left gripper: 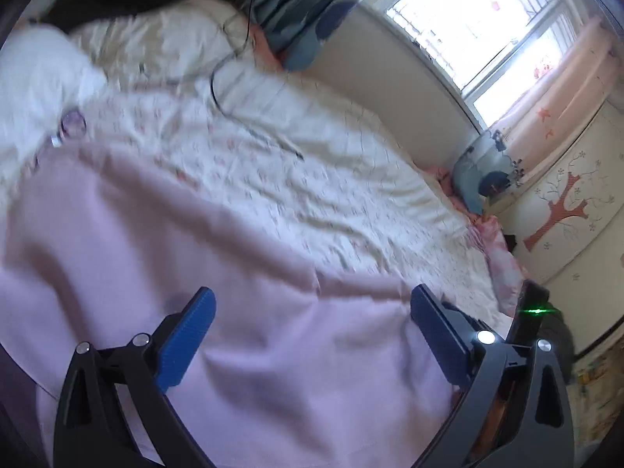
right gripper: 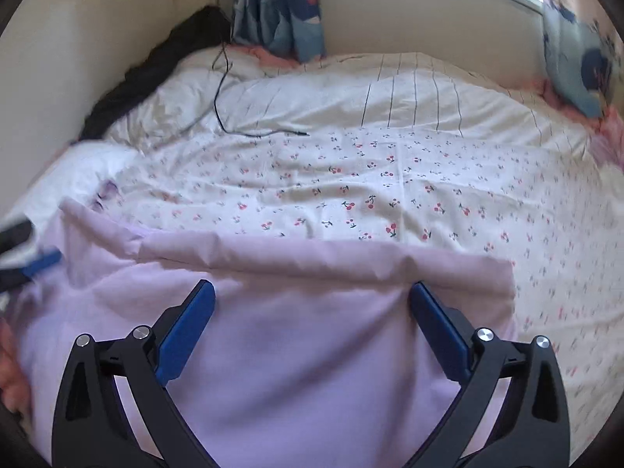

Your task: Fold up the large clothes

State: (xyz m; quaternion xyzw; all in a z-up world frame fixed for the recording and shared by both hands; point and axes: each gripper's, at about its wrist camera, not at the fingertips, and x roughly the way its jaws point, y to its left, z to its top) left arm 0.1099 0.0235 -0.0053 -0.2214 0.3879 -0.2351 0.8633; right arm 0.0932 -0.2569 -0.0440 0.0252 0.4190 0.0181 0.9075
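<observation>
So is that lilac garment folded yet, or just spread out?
Partly folded: the lilac garment lies on the bed, its far edge doubled over.

The garment [right gripper: 296, 312] lies on the bedsheet [right gripper: 390, 179] before me; a cable [right gripper: 234, 124] lies behind it, curtains [right gripper: 279, 7] beyond.

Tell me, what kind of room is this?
A bedroom, most likely a child's. A bed with a cherry-print sheet fills the view, a window has patterned curtains, and a tree decal decorates the wall. A lilac garment lies spread on the bed.
</observation>
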